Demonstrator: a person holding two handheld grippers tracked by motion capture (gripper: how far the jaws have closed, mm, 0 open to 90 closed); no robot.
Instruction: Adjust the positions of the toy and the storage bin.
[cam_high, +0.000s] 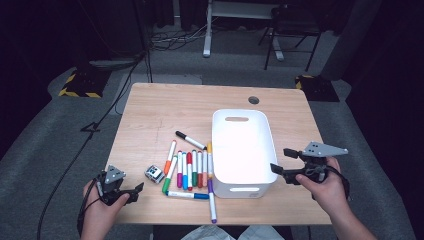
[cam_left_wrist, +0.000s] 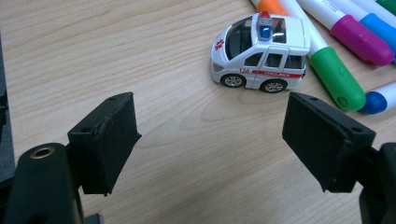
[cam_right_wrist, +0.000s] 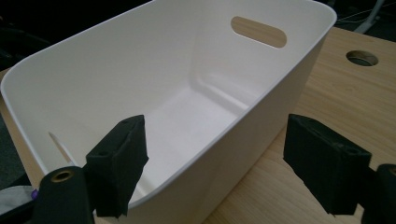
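Note:
A white bin (cam_high: 242, 150) stands empty on the right half of the wooden table (cam_high: 165, 110). Left of it lie several coloured markers (cam_high: 189, 170), fanned out side by side. A small white toy ambulance (cam_high: 154, 173) sits at the left edge of the markers. My left gripper (cam_high: 134, 191) is open near the table's front left corner, aimed at the toy ambulance (cam_left_wrist: 261, 53), which lies beyond its jaws. My right gripper (cam_high: 282, 162) is open beside the bin's right wall (cam_right_wrist: 224, 154), and its jaws straddle the rim with nothing gripped.
A round cable hole (cam_high: 253, 100) is in the table's back edge. Green, purple and blue marker caps (cam_left_wrist: 341, 84) lie right of the ambulance. A black-capped marker (cam_high: 190, 140) lies apart, behind the group. Bare wood spreads across the table's left and back.

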